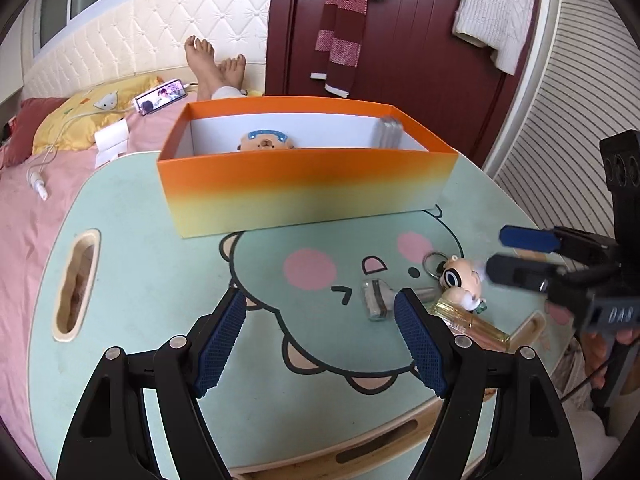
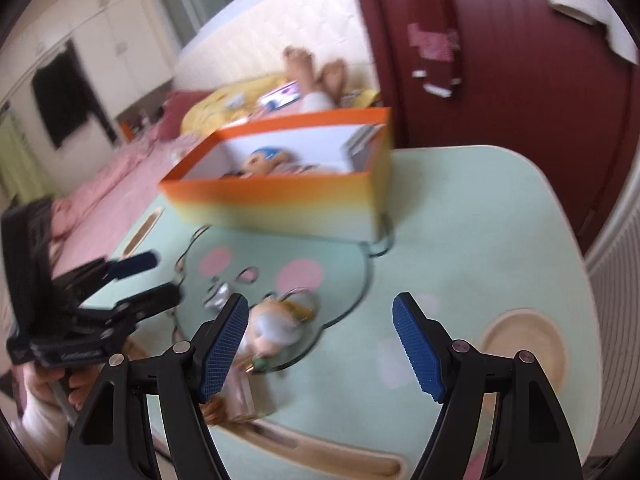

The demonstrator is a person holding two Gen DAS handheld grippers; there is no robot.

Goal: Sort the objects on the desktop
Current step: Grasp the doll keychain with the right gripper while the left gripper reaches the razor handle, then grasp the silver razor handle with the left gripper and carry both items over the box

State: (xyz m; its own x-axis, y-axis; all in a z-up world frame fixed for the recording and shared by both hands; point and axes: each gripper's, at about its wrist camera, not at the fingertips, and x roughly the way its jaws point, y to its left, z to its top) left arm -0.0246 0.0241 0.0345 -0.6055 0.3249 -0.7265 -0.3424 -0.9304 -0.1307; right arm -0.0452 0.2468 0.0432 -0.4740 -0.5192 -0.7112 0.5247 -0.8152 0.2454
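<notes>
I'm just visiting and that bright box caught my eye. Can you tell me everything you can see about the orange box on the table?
The orange box is a long, open-topped rectangle that looks like cardboard. Its outside fades from orange at the rim to pale yellow at the base; the inside is white. It stands upright at the far side of the mint-green table, partly covering the printed cartoon face. Inside lie a small bear toy with blue on its head and a greyish item against the right end. Neither gripper touches it.

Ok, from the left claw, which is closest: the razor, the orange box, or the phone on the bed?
In the left view, from the left claw:
1. Razor, just by its right finger.
2. Orange box, farther back on the table.
3. Phone, beyond, on the bed.
</notes>
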